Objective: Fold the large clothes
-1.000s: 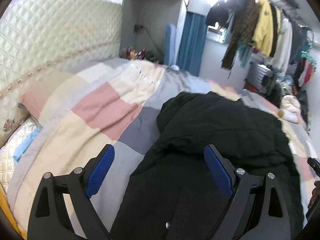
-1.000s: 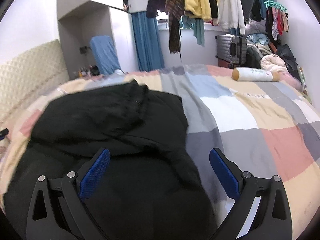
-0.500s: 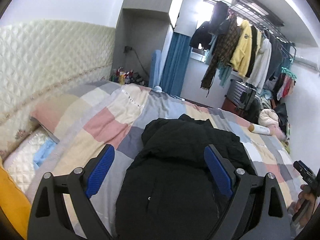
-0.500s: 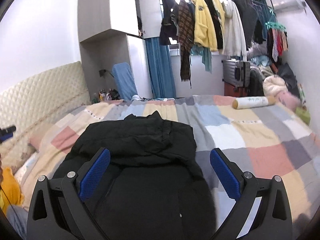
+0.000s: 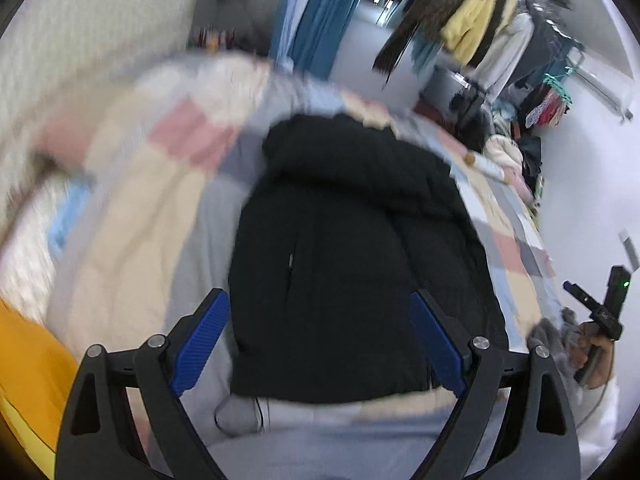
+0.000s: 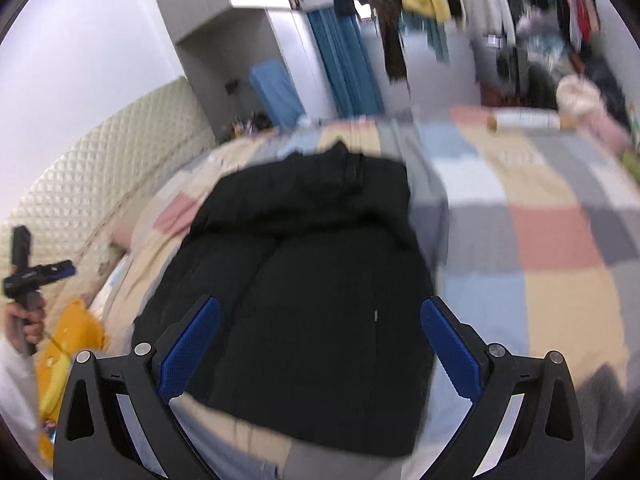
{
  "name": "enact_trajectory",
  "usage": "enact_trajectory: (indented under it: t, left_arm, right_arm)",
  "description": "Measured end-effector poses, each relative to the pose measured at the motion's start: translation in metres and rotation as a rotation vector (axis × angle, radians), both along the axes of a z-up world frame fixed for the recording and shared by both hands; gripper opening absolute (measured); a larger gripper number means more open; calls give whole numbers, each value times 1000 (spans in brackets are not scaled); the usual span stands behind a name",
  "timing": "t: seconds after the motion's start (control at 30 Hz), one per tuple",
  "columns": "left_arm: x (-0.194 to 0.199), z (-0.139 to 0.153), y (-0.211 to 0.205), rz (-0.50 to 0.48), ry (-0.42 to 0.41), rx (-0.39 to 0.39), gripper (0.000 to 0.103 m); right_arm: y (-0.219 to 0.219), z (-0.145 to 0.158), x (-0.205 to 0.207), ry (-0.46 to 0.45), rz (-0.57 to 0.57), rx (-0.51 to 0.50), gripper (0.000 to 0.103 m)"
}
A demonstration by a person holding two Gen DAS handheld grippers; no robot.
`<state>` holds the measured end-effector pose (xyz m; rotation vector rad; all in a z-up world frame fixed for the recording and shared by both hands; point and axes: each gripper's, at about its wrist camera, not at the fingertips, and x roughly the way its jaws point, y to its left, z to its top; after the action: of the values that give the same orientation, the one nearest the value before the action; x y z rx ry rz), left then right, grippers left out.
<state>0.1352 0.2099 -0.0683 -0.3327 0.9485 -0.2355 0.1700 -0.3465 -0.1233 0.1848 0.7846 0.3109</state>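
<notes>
A black padded jacket (image 5: 352, 248) lies folded into a compact block on the checked bedspread (image 5: 152, 208); it also shows in the right wrist view (image 6: 304, 288). My left gripper (image 5: 320, 336) is open and empty, held above the jacket's near edge. My right gripper (image 6: 320, 344) is open and empty, also above the near edge. Each gripper shows in the other's view: the right one (image 5: 600, 312) at the far right, the left one (image 6: 28, 276) at the far left. Both views are blurred.
The quilted headboard (image 6: 100, 176) is at the left. A yellow pillow (image 6: 68, 344) lies near the bed's left edge. A white cylinder bolster (image 6: 524, 120) lies at the far side. Clothes hang on a rail (image 5: 472, 28) beyond the bed.
Both grippers have pulled back and risen from the jacket, so its whole folded shape and near hem show. The views now sweep and blur. Both grippers stay open.
</notes>
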Motion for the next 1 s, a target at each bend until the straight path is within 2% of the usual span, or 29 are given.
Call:
enact_trajectory:
  t: [0.13,0.2,0.3,0.5,0.6,0.7,0.87,0.93,1.0]
  left_arm:
    - [13,-52,17,-13,141,-87,90]
    - [19,-72,22,-19,204,-132,89]
    - [28,-106,27,-44,310,-216,79]
    - [35,-149,26,-54,486,-331,71]
    - [38,-153,29,-41,510,-315,71]
    - [46,-162,29,-37,569,-300,71]
    - [64,-178,28,-31,628,-262,71]
    - [69,-184,23,-44,653,-265,73]
    - [77,-192,16,-80,691,-239,73]
  right_arm:
    - [-25,-26,-3,98,14,58,95]
    - [-38,-45,-1,156,23,119,86]
    - [-52,-73,2,245,40,169,80]
    - [-67,-131,14,416,58,252,80]
    - [-70,-149,17,446,52,260,80]
    - [-74,-163,23,480,50,282,80]
    - [-74,-176,32,512,63,326,81]
    - [-77,-179,35,525,67,330,83]
    - [-80,-186,39,542,68,385,83]
